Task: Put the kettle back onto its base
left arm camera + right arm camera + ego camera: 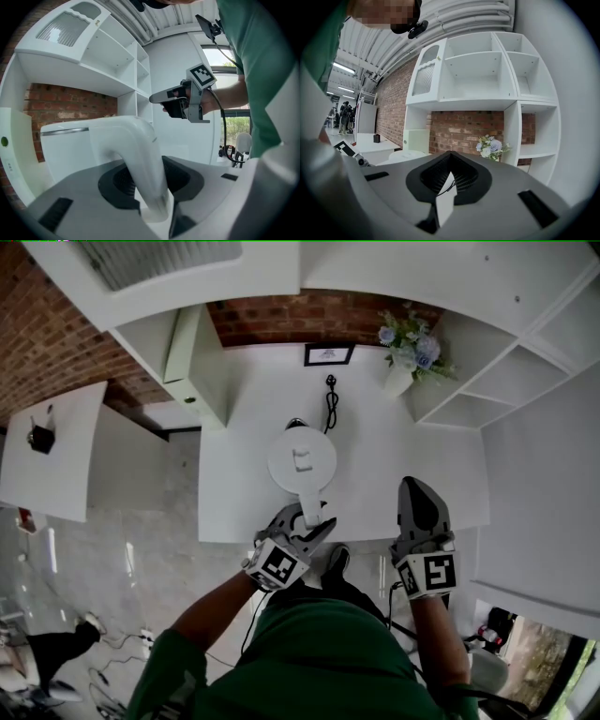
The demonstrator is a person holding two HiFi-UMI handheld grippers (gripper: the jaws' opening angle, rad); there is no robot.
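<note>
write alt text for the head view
Seen from above, the left tongs grip a white kettle by its handle over a white counter. The right tongs hover beside it, shut and empty.

Flat, bright daylight filled everything. Out beyond the left gripper [152,211], a pale glowing window [219,58] blew out to near-white. The smooth white plastic kettle handle [136,150] clamped between its jaws was soft and blurred, too close to focus. The flat white tabletop [412,456] ahead of that gripper showed barely a shadow. High to the left of the right gripper [440,211], long fluorescent ceiling strips [344,69] burned bright. Both gripper views curved hard: the white open-shelf unit [487,70] bowed, and black vignette swallowed the corners. The red brick wall [459,126] looked crisp.
</note>
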